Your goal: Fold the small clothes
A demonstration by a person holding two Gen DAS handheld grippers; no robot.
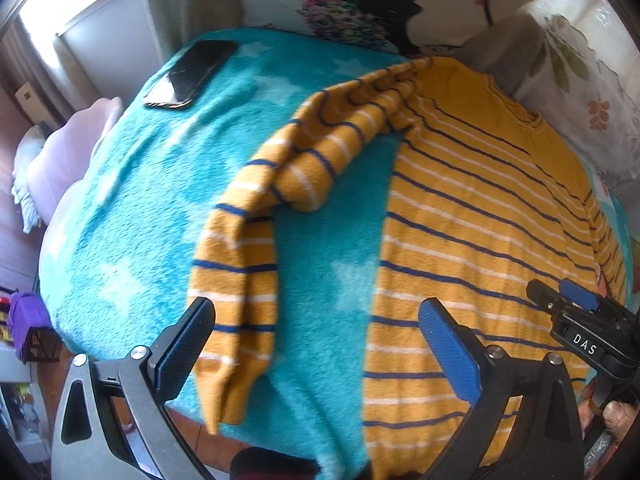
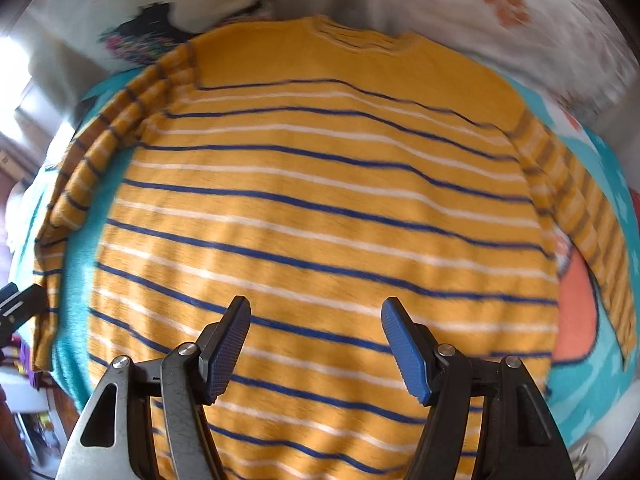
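Observation:
A yellow sweater with navy and white stripes (image 2: 320, 208) lies flat, neck away from me, on a teal star blanket (image 1: 168, 200). Its left sleeve (image 1: 256, 240) is bent, the cuff hanging over the near edge. Its right sleeve (image 2: 592, 232) lies straight along the body. My left gripper (image 1: 316, 332) is open, empty, above the blanket between the left sleeve and the body (image 1: 480, 220). My right gripper (image 2: 316, 340) is open, empty, above the lower middle of the body; it also shows in the left wrist view (image 1: 568, 292).
A black phone (image 1: 192, 74) lies on the blanket's far left corner. Floral pillows (image 1: 360, 8) stand behind the sweater and to the right (image 2: 500, 8). The blanket's near edge drops off to the floor (image 1: 188, 432). Pink bedding (image 1: 68, 152) lies left.

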